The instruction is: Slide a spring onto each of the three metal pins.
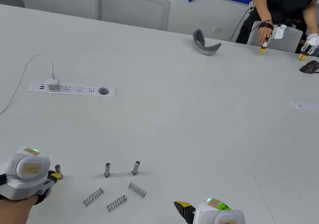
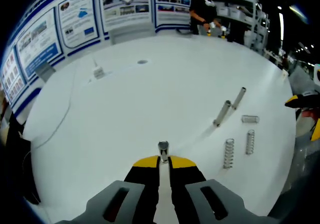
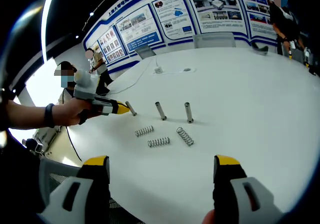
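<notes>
The left gripper [image 1: 54, 175] is at the lower left of the head view. Its jaws are drawn almost together and pinch the left pin [image 1: 58, 170] low on its shaft. In the left gripper view that pin stands right between the yellow tips. Farther back on the table [image 1: 199, 134] lies a power strip [image 1: 72, 89]. To the right of the held pin, the middle pin [image 1: 107, 169] and the right pin [image 1: 135, 167] stand on the table near each other. Three springs lie flat nearer the person: the left spring [image 1: 93, 196], the middle spring [image 1: 116, 202] and the right spring [image 1: 137, 189]. The right spring lies just in front of the right pin, and all three are apart from the pins and from one another. At the bottom right, the right gripper [image 3: 161, 164] has its jaws spread wide and holds nothing, well short of the springs.
</notes>
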